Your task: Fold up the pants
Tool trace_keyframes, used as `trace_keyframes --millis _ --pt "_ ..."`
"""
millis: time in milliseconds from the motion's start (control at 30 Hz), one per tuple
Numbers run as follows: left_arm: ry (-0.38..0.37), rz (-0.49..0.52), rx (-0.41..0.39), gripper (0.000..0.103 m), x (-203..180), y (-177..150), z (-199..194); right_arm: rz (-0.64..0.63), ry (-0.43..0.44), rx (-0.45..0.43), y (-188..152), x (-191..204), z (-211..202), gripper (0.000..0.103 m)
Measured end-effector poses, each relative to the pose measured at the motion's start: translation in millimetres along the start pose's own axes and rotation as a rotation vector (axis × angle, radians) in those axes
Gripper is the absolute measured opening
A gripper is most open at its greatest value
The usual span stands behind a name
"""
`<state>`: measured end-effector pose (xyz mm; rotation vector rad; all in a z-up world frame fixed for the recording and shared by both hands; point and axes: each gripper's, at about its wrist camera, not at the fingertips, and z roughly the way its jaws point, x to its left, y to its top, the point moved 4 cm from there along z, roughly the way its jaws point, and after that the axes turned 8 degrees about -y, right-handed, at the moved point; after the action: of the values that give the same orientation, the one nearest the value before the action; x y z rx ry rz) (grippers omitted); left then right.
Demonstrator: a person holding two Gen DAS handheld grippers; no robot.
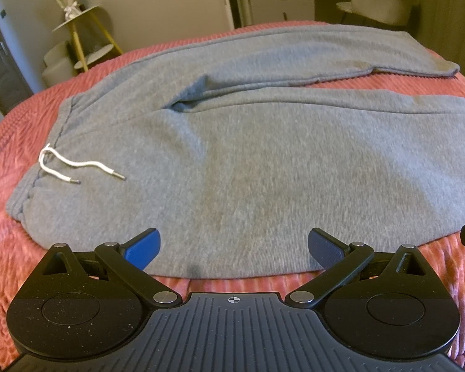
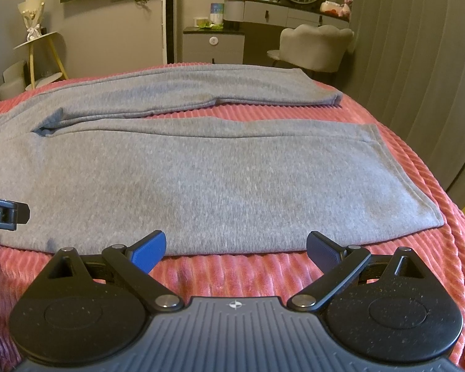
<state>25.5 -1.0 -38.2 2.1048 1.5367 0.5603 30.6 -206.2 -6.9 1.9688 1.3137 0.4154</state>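
Note:
Grey sweatpants lie flat on a pink ribbed bedspread, waistband to the left, both legs stretched to the right. A white drawstring rests on the waist area. My left gripper is open just above the near edge of the pants, near the hip, with nothing between its blue pads. In the right wrist view the same pants spread ahead, the near leg's cuff at the right. My right gripper is open at the near leg's front edge, holding nothing.
The bedspread drops off to the right. Part of the left gripper's body shows at the left edge. Behind the bed stand a side table with a bouquet, a cabinet, a chair and a dresser with a mirror.

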Motion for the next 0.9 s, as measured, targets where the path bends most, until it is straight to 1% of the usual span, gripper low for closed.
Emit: trace_keyframes --millis 900 --pt "0.008 0.006 0.012 0.103 -1.6 0.6 2.8 -0.007 -0.001 0.007 -0.9 1.4 -0.3 0.097"
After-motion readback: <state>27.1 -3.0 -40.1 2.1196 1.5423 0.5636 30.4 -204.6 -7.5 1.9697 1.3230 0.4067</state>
